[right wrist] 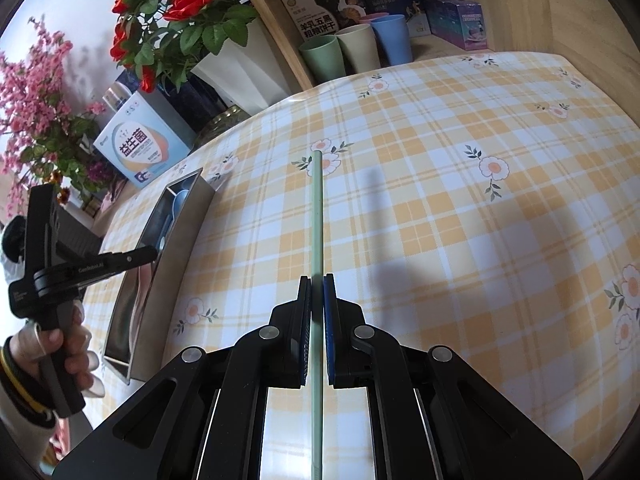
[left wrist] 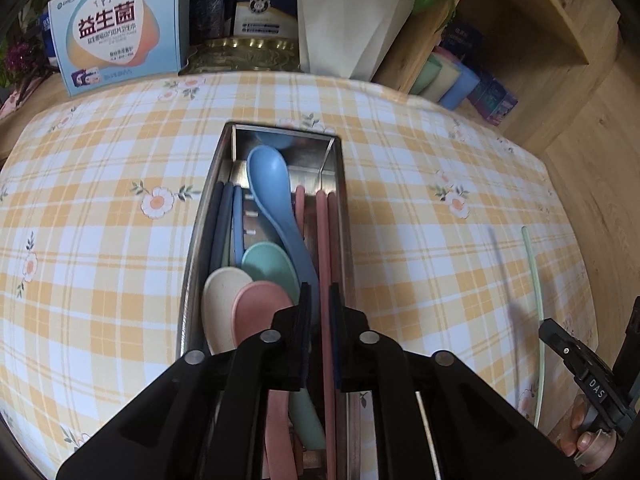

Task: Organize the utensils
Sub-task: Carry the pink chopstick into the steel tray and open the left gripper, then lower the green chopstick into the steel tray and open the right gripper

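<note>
A home dining corner is being shown: a table is being covered by a yellow checked floral tablecloth (right wrist: pixel 440 200), artificial roses (right wrist: pixel 176 4) are being displayed in a white pot, and cups (right wrist: pixel 360 48) are being kept on a wooden shelf (right wrist: pixel 272 12).

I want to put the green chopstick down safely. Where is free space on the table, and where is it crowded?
The checked cloth is bare right of the metal tray, up to the cups, and also left of the tray. The tray itself is crowded with spoons and chopsticks. The right gripper holds the green chopstick.
</note>
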{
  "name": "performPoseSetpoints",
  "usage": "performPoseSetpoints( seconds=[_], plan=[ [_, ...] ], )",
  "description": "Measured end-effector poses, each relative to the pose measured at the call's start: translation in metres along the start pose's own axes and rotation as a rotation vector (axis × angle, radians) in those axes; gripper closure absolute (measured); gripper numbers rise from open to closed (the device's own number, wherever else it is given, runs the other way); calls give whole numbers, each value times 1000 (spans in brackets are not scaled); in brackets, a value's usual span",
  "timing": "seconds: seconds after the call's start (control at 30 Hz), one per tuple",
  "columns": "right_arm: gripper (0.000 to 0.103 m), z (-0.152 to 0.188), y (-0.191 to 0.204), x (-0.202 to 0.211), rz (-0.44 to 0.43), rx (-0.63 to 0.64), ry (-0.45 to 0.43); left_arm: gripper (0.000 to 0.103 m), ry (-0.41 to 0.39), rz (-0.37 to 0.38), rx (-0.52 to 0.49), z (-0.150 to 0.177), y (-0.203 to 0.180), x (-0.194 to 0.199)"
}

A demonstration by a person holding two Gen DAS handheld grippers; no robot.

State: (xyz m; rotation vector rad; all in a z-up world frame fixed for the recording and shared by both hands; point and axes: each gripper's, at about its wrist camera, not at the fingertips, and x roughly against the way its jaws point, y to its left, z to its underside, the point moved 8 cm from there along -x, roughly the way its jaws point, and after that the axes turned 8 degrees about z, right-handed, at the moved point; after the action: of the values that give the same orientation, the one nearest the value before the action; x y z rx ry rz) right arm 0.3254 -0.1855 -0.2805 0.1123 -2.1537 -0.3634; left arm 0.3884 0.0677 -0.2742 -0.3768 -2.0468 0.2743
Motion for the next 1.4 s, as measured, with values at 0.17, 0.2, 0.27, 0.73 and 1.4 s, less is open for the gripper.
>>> performPoseSetpoints(
  seconds=[0.17, 0.2, 0.27, 0.73, 1.4],
  plan=[
    [97, -2, 6, 2, 5, 13, 6, 67, -46, 9, -27, -6, -4, 22],
    [97, -2, 9, 2, 5, 20, 12, 63, -55, 7, -32, -6, -4, 27],
    [97, -2, 15, 2, 1, 28, 23, 59, -74, 2, -34, -7, 1, 39],
    [97, -6, 96, -4, -55, 75, 110, 17, -175, -75, -65, 17, 44, 100],
    [97, -11, 189, -62, -32, -16, 237, 6, -246, -128, -63, 42, 98, 146]
  ],
)
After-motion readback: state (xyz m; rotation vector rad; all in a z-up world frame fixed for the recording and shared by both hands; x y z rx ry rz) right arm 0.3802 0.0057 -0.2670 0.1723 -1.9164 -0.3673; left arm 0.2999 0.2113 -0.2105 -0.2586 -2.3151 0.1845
